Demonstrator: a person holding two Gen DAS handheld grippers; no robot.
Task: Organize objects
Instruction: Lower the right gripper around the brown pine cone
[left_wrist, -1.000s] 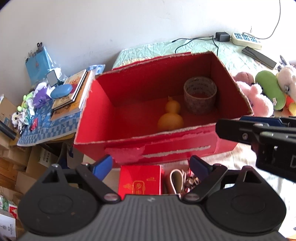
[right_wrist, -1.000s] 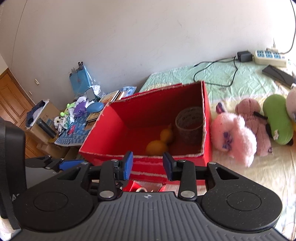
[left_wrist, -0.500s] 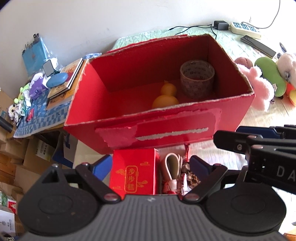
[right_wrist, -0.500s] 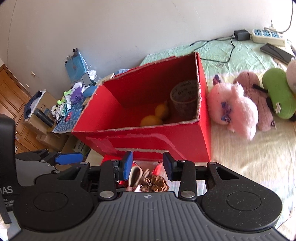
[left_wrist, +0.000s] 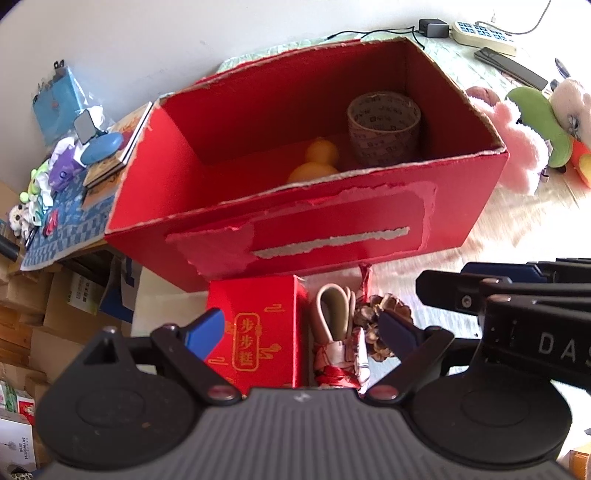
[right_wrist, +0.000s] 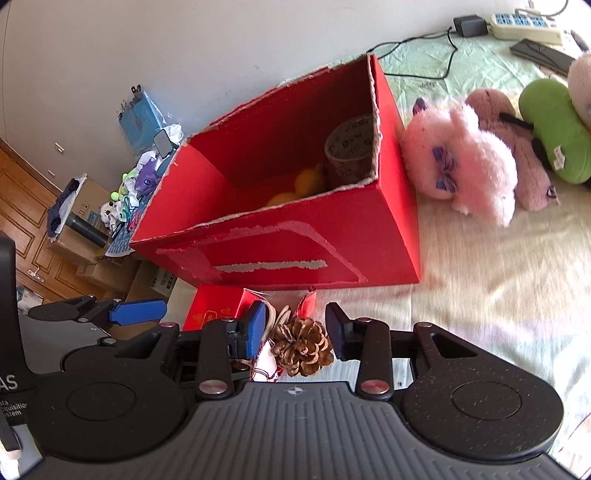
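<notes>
Pine cone (right_wrist: 303, 345) between parted fingers (right_wrist: 255, 328)

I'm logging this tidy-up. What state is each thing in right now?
Big red box: open-topped, upright.
Tape roll: inside the box, standing on end.
Yellow gourd: inside the box.
Small red box: closed, outside.
Pine cone: outside, between the right claw's pads.
Left claw: open, empty.
Right claw: open.

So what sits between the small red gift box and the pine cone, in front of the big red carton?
A pale folded strap or belt with a red-patterned cloth bundle, seen best in the left wrist view, between the small red gift box and the pine cone.
</notes>
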